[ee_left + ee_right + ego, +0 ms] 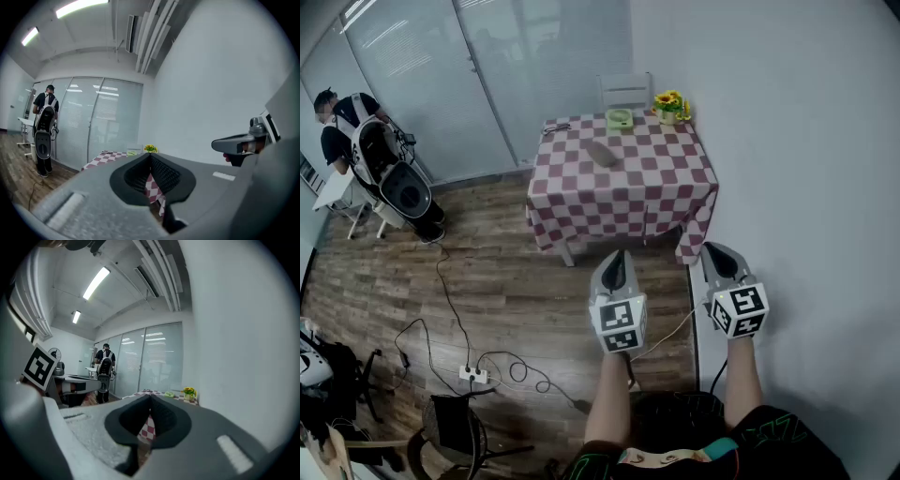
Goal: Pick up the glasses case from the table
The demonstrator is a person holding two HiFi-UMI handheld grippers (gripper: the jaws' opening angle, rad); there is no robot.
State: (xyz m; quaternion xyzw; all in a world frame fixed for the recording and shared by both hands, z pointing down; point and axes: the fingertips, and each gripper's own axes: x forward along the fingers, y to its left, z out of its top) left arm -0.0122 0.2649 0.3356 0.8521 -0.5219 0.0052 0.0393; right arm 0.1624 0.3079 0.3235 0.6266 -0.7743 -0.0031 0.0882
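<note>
Grey glasses case (pixel 600 153) on table (pixel 661 183), beyond left tongs (pixel 617 256), right tongs (pixel 713 249)

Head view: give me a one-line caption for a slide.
Shut and empty, the left gripper and the right gripper face the checkered table where the glasses case lies.

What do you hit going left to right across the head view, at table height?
Person → small dark item at the table's left corner → glasses case → flowers. The green dish is left out because it overlaps the case's span.
</note>
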